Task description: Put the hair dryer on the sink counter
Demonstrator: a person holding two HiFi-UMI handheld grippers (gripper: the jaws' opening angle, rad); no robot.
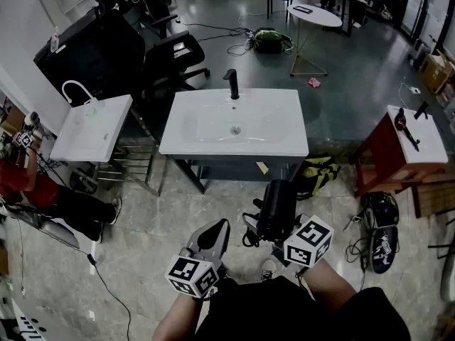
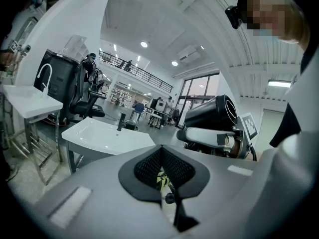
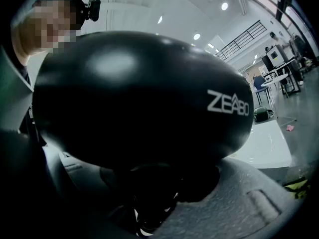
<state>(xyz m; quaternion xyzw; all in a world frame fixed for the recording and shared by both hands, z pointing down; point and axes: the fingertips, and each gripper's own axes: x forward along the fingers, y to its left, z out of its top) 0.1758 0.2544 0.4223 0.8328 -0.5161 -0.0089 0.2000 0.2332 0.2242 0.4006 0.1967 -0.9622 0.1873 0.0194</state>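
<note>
Step in hand: carrying, nothing set down yet. The right hand-held gripper (image 1: 279, 231) is clamped on the black hair dryer (image 1: 276, 206), its jaws spread wide by the body, and the barrel sits above them. The dryer is in the air over the floor, in front of the near edge of the white sink worktop (image 1: 295, 144) and well apart from it. The left hand-held gripper (image 1: 217, 229) hangs just beside the right one with its jaws pressed together and nothing between them. To do the step well, I judge the dryer should be brought forward level over the front edge. It should then go to a flat strip beside the basin (image 1: 206, 123) rather than over the bowl, since the bowl takes most of the top. Lay the barrel on its side so that it cannot roll inward, and keep clear of the black tap (image 1: 232, 84) at the back. Let the weight rest fully before the jaws open. A dark loop under the dryer may be its cord; I cannot tell. Containers: the basin shows only its drain. The smaller sink (image 1: 106, 137) to the left also looks bare.
</note>
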